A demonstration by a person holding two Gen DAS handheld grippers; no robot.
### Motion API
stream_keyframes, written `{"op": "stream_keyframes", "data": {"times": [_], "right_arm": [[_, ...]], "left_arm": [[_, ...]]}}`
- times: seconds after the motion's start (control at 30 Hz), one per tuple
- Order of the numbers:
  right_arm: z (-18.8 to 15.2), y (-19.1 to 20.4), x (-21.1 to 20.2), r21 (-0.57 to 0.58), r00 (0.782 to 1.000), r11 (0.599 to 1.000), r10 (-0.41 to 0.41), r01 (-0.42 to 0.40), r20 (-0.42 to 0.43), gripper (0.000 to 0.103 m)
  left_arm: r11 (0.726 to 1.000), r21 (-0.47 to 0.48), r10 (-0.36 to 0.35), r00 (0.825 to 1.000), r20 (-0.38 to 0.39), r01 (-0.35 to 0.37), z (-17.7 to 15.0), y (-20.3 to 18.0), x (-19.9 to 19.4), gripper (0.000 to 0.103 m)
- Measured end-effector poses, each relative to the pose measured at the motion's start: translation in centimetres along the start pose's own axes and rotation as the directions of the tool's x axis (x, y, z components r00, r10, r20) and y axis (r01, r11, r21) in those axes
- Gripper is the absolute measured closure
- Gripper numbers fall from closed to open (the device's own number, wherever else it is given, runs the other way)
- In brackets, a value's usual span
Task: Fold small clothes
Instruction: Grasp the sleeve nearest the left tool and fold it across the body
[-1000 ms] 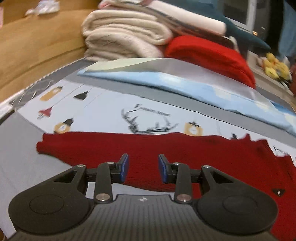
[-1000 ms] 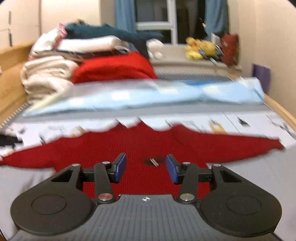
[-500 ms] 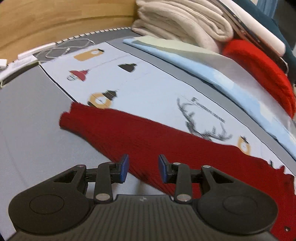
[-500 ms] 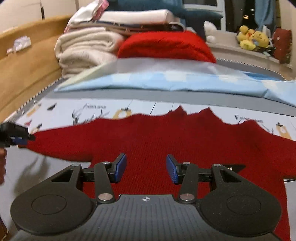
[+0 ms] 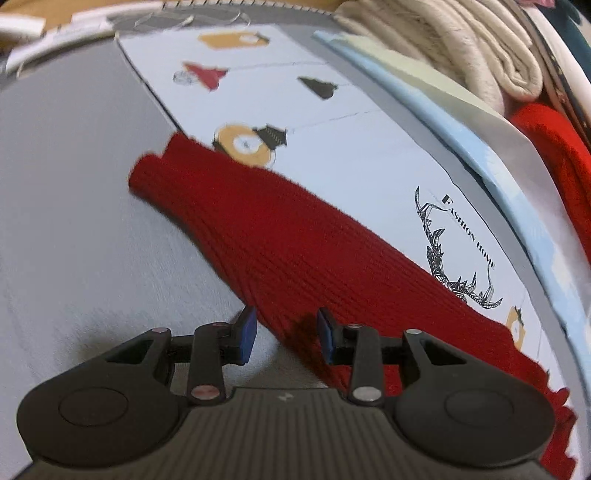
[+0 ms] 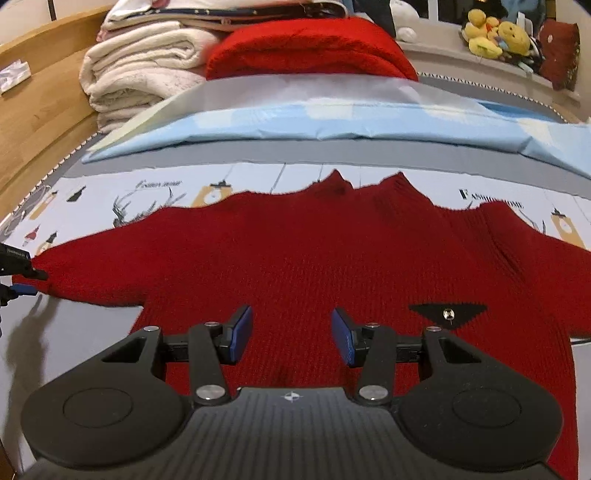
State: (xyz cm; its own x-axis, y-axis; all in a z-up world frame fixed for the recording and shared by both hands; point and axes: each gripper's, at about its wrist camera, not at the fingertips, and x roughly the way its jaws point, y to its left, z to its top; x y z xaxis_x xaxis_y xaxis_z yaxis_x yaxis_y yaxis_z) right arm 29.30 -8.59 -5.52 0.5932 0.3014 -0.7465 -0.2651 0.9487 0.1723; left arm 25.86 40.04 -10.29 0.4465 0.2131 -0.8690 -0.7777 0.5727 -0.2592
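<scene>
A small dark red knit sweater [image 6: 314, 254] lies flat on the bed, collar away from me, with a black triangular patch [image 6: 447, 314] at its lower right. My right gripper [image 6: 291, 334] is open and empty over the sweater's lower middle. My left gripper [image 5: 286, 334] is open over the left sleeve [image 5: 266, 229], whose lower edge lies between the pads; the cuff [image 5: 155, 173] points up-left. The left gripper's fingertips [image 6: 18, 273] show at the left edge of the right wrist view, by the sleeve end.
A printed bedsheet [image 6: 258, 177] covers the bed. A light blue folded cover [image 6: 314, 122] lies beyond the sweater. Behind it stand cream blankets [image 6: 140, 70] and a bright red blanket [image 6: 310, 48]. A wooden bed rail [image 6: 40, 99] runs on the left. Plush toys [image 6: 495, 33] sit far right.
My left gripper has swung left and down along the sleeve toward the cuff. My right gripper has come closer over the sweater body. Both stay open.
</scene>
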Motion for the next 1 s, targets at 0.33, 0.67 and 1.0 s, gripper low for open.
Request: {"op": "stream_keyframes", "data": {"times": [0.33, 0.67, 1.0], "right_arm": [[-0.1, -0.8, 0.2, 0.025, 1.0, 1.0, -0.001, 0.002, -0.018, 0.054], [0.4, -2.1, -0.2, 0.05, 1.0, 0.999, -0.015, 0.016, -0.007, 0.054], [0.1, -3.5, -0.3, 0.084, 0.999, 0.996, -0.033, 0.035, -0.026, 0.054]], "left_arm": [[1.0, -0.007, 0.0, 0.999, 0.047, 0.001, -0.5, -0.2, 0.0, 0.089], [0.851, 0.473, -0.381, 0.889, 0.254, 0.229, -5.8, -14.0, -10.6, 0.103], [0.96, 0.273, -0.089, 0.991, 0.097, 0.059, -4.5, -10.7, -4.0, 0.069]]}}
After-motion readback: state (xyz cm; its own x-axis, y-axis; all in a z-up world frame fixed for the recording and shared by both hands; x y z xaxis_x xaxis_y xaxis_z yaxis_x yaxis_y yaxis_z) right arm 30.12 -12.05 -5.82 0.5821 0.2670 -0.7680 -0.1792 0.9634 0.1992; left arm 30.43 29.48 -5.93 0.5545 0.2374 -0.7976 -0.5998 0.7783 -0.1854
